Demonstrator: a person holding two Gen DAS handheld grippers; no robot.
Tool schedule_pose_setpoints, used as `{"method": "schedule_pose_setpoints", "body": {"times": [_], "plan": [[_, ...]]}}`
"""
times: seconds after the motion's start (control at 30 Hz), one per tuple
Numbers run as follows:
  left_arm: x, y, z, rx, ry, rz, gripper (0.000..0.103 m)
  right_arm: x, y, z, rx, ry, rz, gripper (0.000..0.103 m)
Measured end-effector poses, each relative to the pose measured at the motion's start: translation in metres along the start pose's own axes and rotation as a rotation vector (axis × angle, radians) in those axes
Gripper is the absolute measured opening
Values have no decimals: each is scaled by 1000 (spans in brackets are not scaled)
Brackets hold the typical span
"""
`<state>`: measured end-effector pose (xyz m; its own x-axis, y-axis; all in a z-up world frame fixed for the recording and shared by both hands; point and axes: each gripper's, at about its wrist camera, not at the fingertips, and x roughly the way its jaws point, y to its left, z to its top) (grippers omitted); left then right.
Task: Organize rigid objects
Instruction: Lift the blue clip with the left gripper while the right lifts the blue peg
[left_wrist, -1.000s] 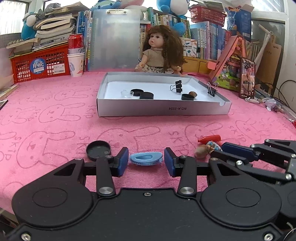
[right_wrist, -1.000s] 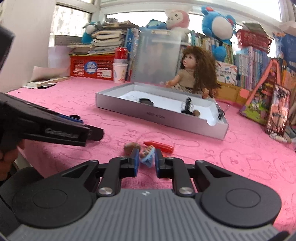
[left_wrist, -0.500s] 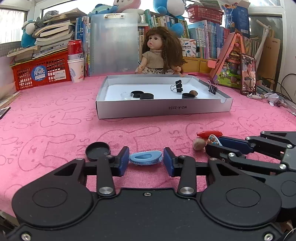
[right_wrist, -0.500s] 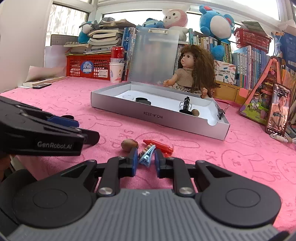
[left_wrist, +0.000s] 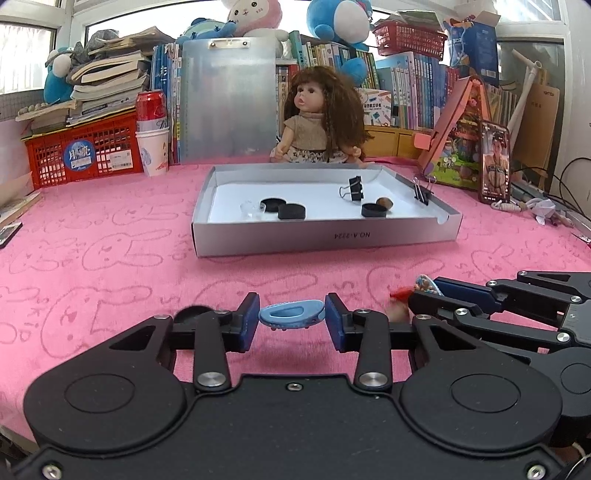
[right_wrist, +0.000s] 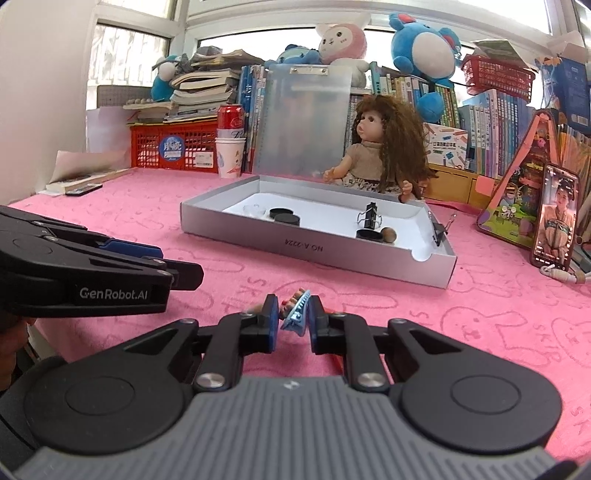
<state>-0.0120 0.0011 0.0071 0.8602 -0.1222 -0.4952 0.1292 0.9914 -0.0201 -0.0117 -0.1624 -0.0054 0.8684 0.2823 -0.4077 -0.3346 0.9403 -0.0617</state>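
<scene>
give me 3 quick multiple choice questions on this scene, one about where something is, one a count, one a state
1. Where is the doll?
A. behind the tray
B. inside the tray
C. on the red basket

2. How many black round caps lie in the tray?
A. one
B. three
C. five

3. What is the right gripper doing?
A. open over bare cloth
B. shut on a hair clip
C. holding a can

Answers
1. A: she sits past the tray's far wall.
2. B: two caps at left, one at right.
3. B: its pads press the toothed blue hair clip.
</scene>
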Motion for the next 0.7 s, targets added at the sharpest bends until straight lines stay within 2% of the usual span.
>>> {"method": "schedule_pose_setpoints", "body": {"times": [0.7], "plan": [[35, 17, 49, -51, -17, 4, 37, 23, -36, 35, 133, 13, -78, 20]]}}
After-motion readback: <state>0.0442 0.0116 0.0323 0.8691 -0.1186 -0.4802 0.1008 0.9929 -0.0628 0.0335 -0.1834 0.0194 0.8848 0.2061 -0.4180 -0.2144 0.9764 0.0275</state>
